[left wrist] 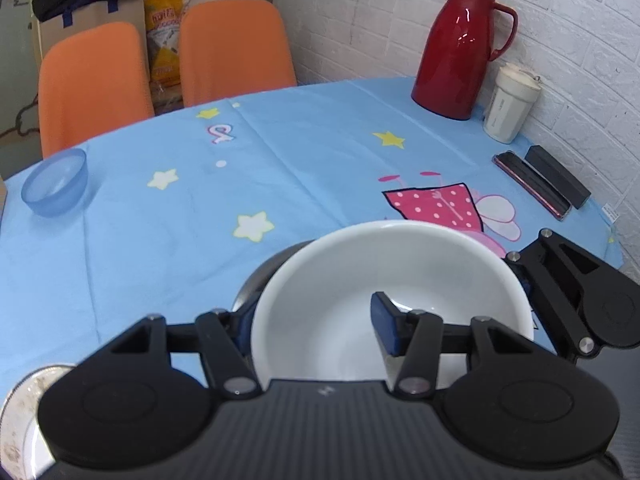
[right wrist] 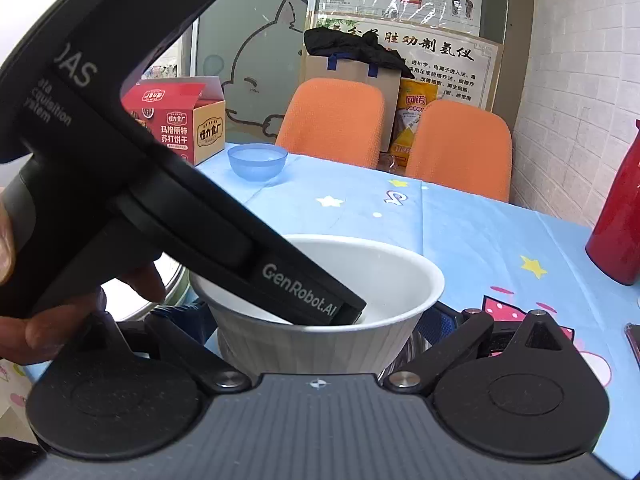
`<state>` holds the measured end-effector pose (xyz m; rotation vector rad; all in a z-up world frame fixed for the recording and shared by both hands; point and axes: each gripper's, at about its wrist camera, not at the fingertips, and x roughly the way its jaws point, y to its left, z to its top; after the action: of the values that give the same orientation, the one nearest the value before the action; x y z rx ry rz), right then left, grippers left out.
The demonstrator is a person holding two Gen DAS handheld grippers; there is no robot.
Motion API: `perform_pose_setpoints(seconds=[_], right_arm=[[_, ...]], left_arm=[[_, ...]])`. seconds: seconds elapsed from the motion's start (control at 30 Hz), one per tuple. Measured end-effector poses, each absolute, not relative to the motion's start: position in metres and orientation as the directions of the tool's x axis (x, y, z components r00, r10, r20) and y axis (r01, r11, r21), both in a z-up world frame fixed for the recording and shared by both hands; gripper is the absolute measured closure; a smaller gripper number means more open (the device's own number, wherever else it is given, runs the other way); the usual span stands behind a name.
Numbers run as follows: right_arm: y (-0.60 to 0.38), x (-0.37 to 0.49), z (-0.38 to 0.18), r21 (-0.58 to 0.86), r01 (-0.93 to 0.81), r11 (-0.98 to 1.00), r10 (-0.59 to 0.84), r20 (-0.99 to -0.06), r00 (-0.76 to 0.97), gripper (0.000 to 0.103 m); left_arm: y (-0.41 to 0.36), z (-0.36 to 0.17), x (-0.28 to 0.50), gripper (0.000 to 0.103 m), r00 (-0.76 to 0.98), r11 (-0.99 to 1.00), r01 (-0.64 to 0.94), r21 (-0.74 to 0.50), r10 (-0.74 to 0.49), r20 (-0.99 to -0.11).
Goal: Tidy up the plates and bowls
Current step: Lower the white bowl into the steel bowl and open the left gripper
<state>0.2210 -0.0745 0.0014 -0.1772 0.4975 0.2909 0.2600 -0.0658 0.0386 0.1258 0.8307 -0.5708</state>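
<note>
A white bowl (left wrist: 360, 280) sits in a grey metal bowl (left wrist: 260, 276) on the blue tablecloth. My left gripper (left wrist: 312, 328) straddles the white bowl's near-left wall, one blue pad (left wrist: 384, 328) inside and one outside; the jaws look wide and I cannot tell if they pinch the rim. In the right wrist view the white bowl (right wrist: 400, 280) lies between my right gripper's (right wrist: 320, 328) wide-spread fingers, and the left gripper's body reaches into it. A blue translucent bowl (left wrist: 56, 184) stands at the far left, also in the right wrist view (right wrist: 258, 160). A patterned plate (left wrist: 20, 420) lies at the bottom left.
A red thermos (left wrist: 460, 48), white cup (left wrist: 510, 104) and two dark flat cases (left wrist: 540, 184) stand along the brick wall at right. Two orange chairs (left wrist: 236, 48) sit behind the table. A red biscuit box (right wrist: 188, 120) stands at the table's far left.
</note>
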Motion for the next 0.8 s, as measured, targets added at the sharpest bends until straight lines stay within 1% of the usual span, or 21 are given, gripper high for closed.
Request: perform_pose_setpoints(seconds=[0.07,0.13,0.17,0.23,0.3,0.37,0.47,0.57,0.8], right_arm=[[-0.074,0.224,-0.003,-0.121,-0.318,0.940,0.222,-0.489,0.843,0.015],[-0.072,0.225,-0.006,-0.151,-0.322,0.935,0.208,-0.504,0.838,0.015],[-0.071,0.224,-0.007,-0.166,-0.324,0.932,0.202,-0.505,0.839,0.015],[-0.072,0.221,-0.009,-0.197,-0.319,0.927,0.182,-0.507,0.843,0.015],[-0.074,0.219,-0.012,-0.223,-0.305,0.926,0.156,-0.509,0.846,0.015],[-0.079,0.215,-0.013,-0.230,-0.283,0.931,0.131,-0.513,0.848,0.015],[-0.089,0.213,-0.014,-0.166,-0.291,0.942,0.162,-0.536,0.829,0.015],[-0.095,0.214,-0.013,-0.074,-0.309,0.948,0.225,-0.531,0.817,0.015],[-0.099,0.195,-0.016,-0.086,-0.270,0.959,0.184,-0.536,0.824,0.015]], left_arm=[[-0.066,0.035,0.266,0.050,0.534,0.848,0.521,-0.103,-0.417,-0.736],[-0.067,0.030,0.269,0.050,0.539,0.853,0.514,-0.089,-0.402,-0.741],[-0.065,0.028,0.270,0.047,0.541,0.854,0.512,-0.088,-0.401,-0.739],[-0.063,0.027,0.272,0.045,0.540,0.854,0.512,-0.095,-0.406,-0.737],[-0.061,0.028,0.274,0.038,0.539,0.852,0.513,-0.107,-0.417,-0.732],[-0.060,0.030,0.274,0.036,0.547,0.852,0.512,-0.104,-0.417,-0.725],[-0.059,0.032,0.276,0.035,0.563,0.862,0.500,-0.087,-0.400,-0.724],[-0.053,0.035,0.279,0.035,0.561,0.869,0.482,-0.117,-0.408,-0.721],[-0.043,0.044,0.276,0.035,0.575,0.877,0.463,-0.130,-0.409,-0.709]])
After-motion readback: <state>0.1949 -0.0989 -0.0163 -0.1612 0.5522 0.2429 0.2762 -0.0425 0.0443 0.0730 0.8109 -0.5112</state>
